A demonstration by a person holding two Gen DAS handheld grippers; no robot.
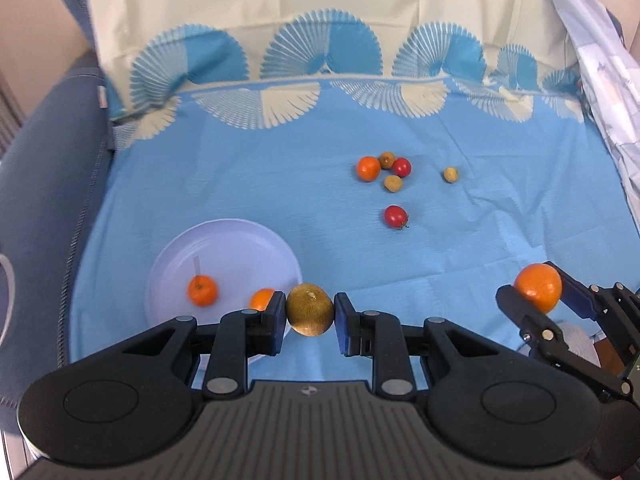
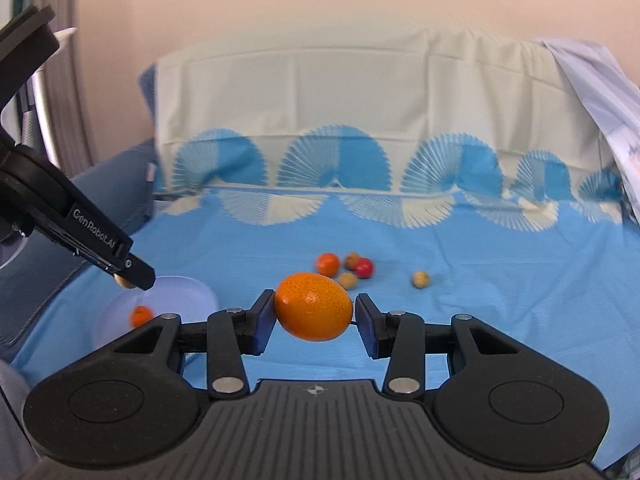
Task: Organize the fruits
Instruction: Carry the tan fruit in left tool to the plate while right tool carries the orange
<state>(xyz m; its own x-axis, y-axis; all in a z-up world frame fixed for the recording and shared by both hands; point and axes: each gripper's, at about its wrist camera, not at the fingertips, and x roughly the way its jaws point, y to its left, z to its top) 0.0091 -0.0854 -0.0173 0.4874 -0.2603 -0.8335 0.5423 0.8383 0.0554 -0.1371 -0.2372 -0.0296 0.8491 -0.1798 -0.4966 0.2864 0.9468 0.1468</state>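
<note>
My left gripper [image 1: 310,315] is shut on a brown kiwi [image 1: 309,309] and holds it at the right edge of a white plate [image 1: 224,248]. The plate holds two oranges, one whole [image 1: 202,290] and one half hidden behind my left finger [image 1: 262,298]. My right gripper [image 2: 314,316] is shut on a large orange [image 2: 313,306] above the blue cloth; it also shows in the left wrist view [image 1: 538,288]. The plate also shows in the right wrist view [image 2: 180,300].
Loose fruit lies on the blue cloth [image 1: 280,168]: a small orange [image 1: 368,168], two red tomatoes [image 1: 401,167] [image 1: 396,216] and three small brown fruits [image 1: 386,159] [image 1: 393,182] [image 1: 450,174]. A cream cloth backdrop [image 1: 320,0] rises behind; a grey cushion edge [image 1: 48,184] runs along the left.
</note>
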